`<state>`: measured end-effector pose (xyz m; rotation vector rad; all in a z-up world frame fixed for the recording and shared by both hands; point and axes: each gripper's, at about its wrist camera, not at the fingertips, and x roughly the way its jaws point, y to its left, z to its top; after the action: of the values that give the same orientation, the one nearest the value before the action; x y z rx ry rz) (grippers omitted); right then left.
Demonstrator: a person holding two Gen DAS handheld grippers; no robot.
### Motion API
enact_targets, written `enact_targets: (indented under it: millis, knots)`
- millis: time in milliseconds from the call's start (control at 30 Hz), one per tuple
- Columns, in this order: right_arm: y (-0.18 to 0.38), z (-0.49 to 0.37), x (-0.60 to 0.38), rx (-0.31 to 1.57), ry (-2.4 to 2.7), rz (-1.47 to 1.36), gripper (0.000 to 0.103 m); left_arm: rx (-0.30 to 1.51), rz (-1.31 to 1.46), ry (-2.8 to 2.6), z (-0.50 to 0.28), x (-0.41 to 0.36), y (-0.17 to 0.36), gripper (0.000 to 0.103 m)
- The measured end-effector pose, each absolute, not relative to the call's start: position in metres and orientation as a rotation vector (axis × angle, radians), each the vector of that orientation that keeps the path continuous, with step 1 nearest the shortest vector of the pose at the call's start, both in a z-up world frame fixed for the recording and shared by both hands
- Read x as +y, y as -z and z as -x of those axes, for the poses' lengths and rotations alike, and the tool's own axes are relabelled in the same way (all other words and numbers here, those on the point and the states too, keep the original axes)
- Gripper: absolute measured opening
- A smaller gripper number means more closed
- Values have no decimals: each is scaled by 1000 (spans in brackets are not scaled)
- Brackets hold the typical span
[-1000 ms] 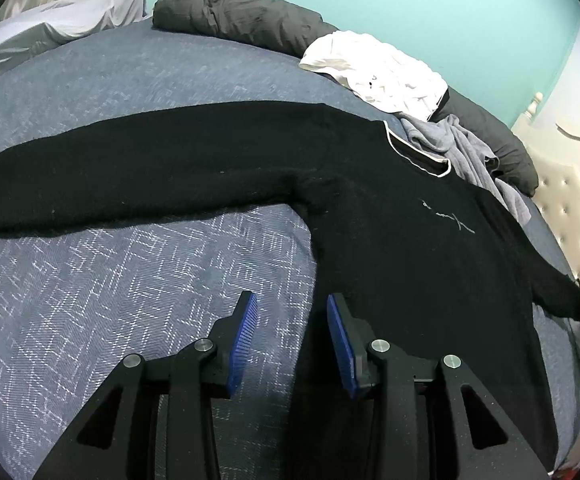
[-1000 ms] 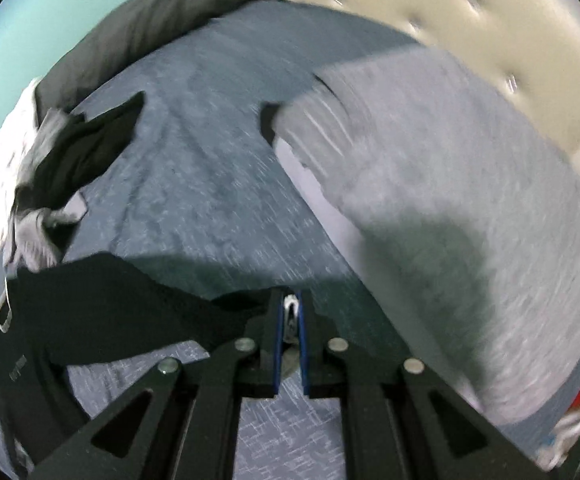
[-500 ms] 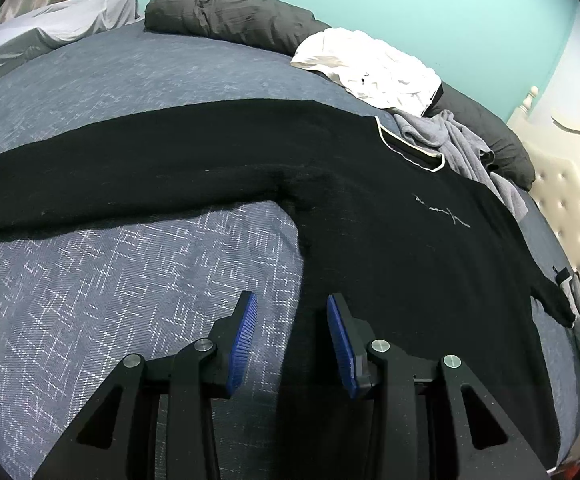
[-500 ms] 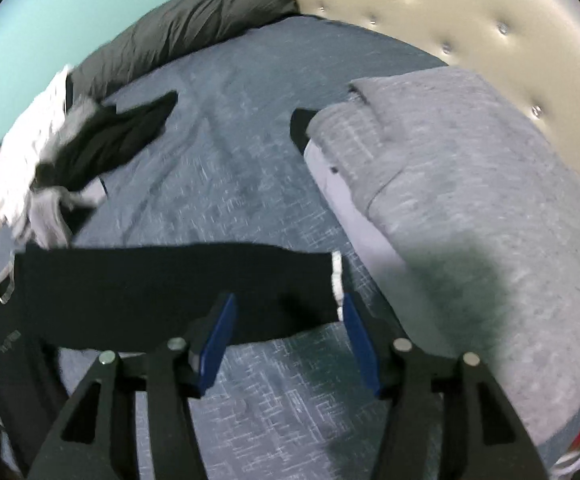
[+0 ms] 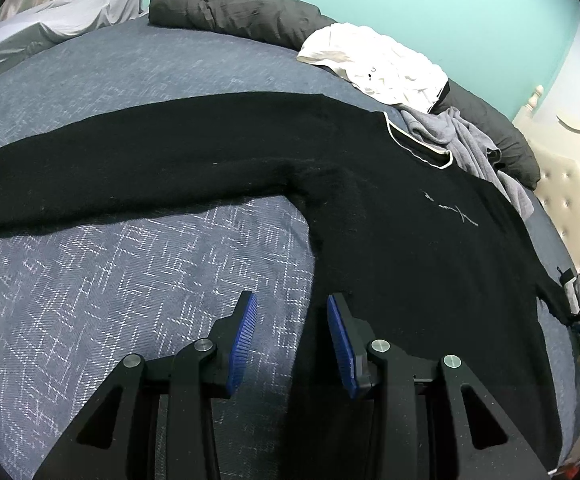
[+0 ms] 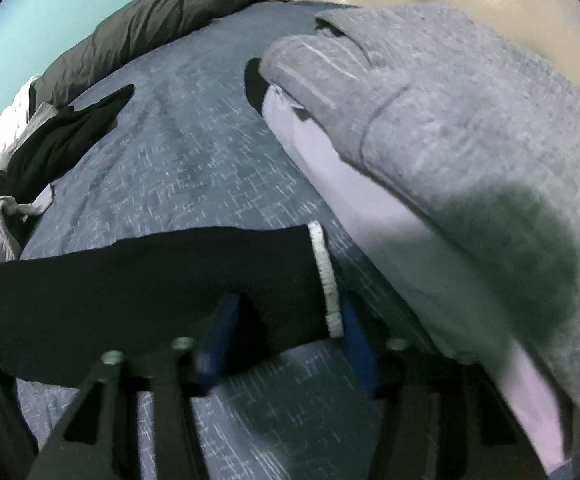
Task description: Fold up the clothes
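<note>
A black sweater [image 5: 390, 208] lies spread flat on a blue-grey bed [image 5: 110, 280]. The left tool [image 5: 290, 332] hovers open over the sweater's side edge, gripping nothing. The right tool [image 6: 286, 340], jaws just closing, straddles the white-trimmed sleeve cuff [image 6: 324, 280] without pinching it.

Left claw [image 5: 290, 340] parted, angled down, right claw [image 6: 286, 336] jaws just closing, blurred

Fuzzy matt knit sweater [image 5: 390, 220] on coarse woven bedspread [image 5: 110, 280].
</note>
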<state>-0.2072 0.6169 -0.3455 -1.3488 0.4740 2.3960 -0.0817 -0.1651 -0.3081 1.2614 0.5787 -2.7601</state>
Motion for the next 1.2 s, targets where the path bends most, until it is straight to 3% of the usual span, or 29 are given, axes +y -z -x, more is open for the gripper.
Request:
enact_targets:
  millis: [100,200,600,667,767,1200]
  knots:
    - [343,209,613,456,-2423,1331,15,567,-1260,2765,81,-163,308,40]
    - [336,209,611,420,-2437,1314,11,559,-1258,2770,81,-162,307,40]
    - [330,213,607,231,-2377,1335,10,569,-1243,2758,78,-172,303,40]
    - [324,215,602,236,-2411,1316,10,570,-1240,2752,77,-176,300,48]
    - [300,216,587,263,-2521,1270,10,547,-1230,2746,75,-179,296,56]
    - [163,237,403,125,-3027,1198,10,423,-1206,2787,51,-183,275,60]
